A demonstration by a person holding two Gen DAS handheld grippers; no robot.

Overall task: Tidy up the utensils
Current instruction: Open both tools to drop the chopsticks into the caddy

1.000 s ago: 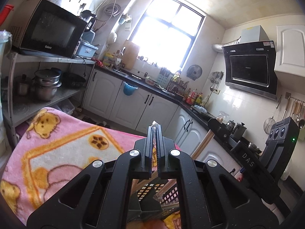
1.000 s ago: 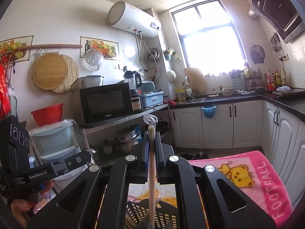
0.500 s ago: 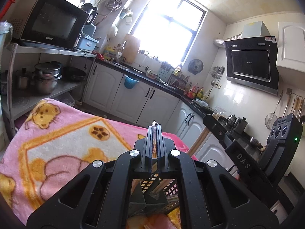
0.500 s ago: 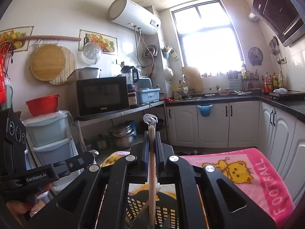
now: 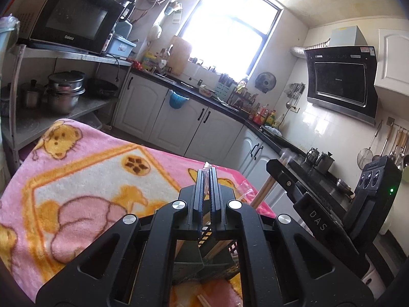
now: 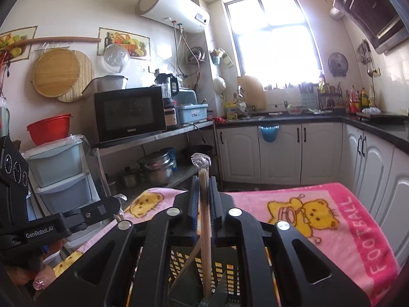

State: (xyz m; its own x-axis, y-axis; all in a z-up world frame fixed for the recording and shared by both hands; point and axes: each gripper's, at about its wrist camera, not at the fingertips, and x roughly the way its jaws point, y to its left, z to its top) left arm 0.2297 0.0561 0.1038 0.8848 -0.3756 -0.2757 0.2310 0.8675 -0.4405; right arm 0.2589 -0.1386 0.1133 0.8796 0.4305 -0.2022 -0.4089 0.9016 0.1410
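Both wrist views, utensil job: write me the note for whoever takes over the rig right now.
Left tongs: shut, a thin clear-wrapped item pinched between the pads; what it is cannot be told.
Right tongs: jaws opening around the wrapped chopsticks, which stand upright between them with the lower end down inside the black slotted basket.
Basket sits on the pink bear blanket, directly below both tongs; other sticks already lean inside it.
Done: right-hand chopsticks lowered into the basket.
Left: finish releasing them, then lower and drop the left item too. A further wrapped piece seems to lie on the blanket near the basket.
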